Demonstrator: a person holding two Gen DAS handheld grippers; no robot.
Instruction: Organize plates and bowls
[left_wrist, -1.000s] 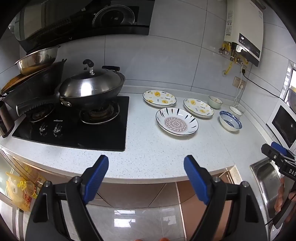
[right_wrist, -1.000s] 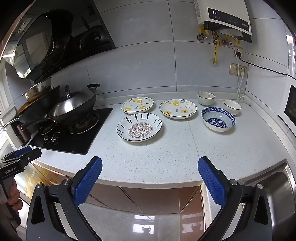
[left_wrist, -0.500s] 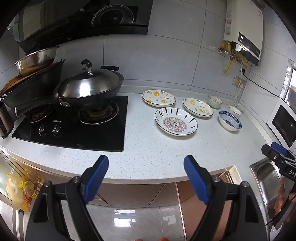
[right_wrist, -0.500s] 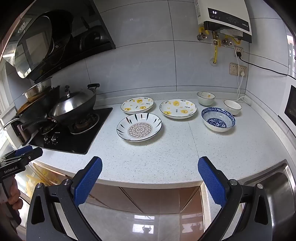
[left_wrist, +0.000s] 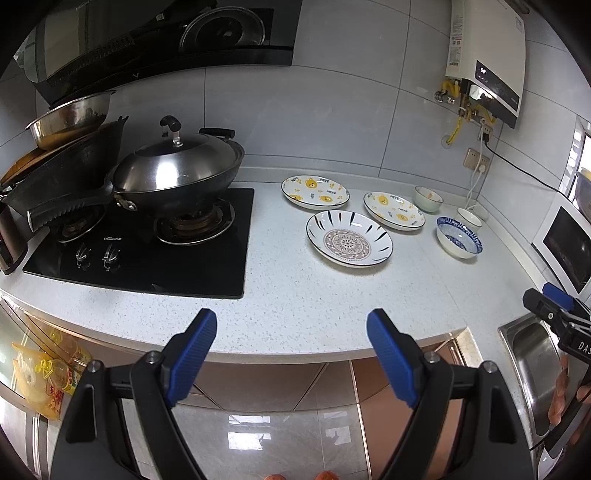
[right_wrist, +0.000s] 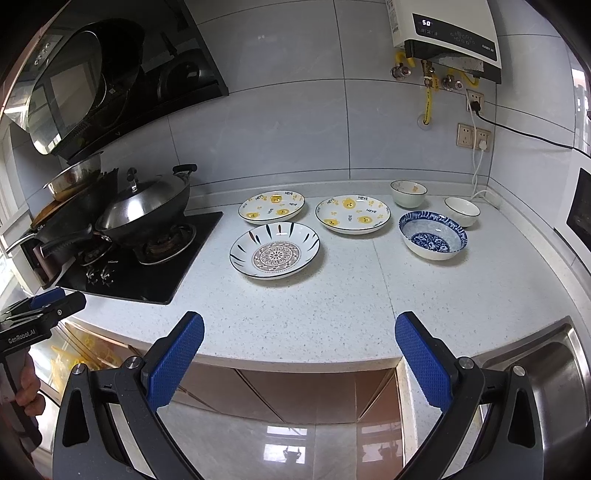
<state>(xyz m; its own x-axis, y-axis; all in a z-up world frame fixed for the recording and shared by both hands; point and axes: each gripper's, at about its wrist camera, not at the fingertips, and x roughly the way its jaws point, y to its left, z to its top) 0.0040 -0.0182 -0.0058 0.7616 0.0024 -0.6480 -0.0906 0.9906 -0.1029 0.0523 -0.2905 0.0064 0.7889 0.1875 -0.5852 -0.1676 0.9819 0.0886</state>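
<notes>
I am looking across a speckled white countertop (right_wrist: 332, 306) from its front edge, with nothing yet picked up.

Far left, a black gas hob (left_wrist: 147, 254) carries a lidded steel wok (left_wrist: 177, 173); faint writing on the glass is too small for me to read. My left gripper (left_wrist: 291, 332) hangs in front of the counter edge, its blue pads spread wide and empty. In the right wrist view its body reads "GenRobot.AI".

Moving right, the dishes sit spread out, none stacked. First a bear-print plate (right_wrist: 271, 206) lettered "HEYE", near the back wall. Just in front of it lies a mandala-pattern plate (right_wrist: 275, 250), the closest dish to me. Right of those is a second bear-print plate (right_wrist: 352, 214), also marked "HEYE". Then a pale bowl (right_wrist: 408, 192) at the back, a blue-patterned bowl (right_wrist: 433, 240) in front, and a small white bowl (right_wrist: 461, 210) toward the corner.

My right gripper (right_wrist: 299, 347) also waits short of the counter edge, its pads wide apart, holding nothing. All dishes lie ahead of both tools; I judge the plates nearer the left one and the bowls nearer the right.

Far right, a steel sink (right_wrist: 546, 365) adjoins the counter. On the wall above, a water heater (right_wrist: 450, 33) displays "50".
</notes>
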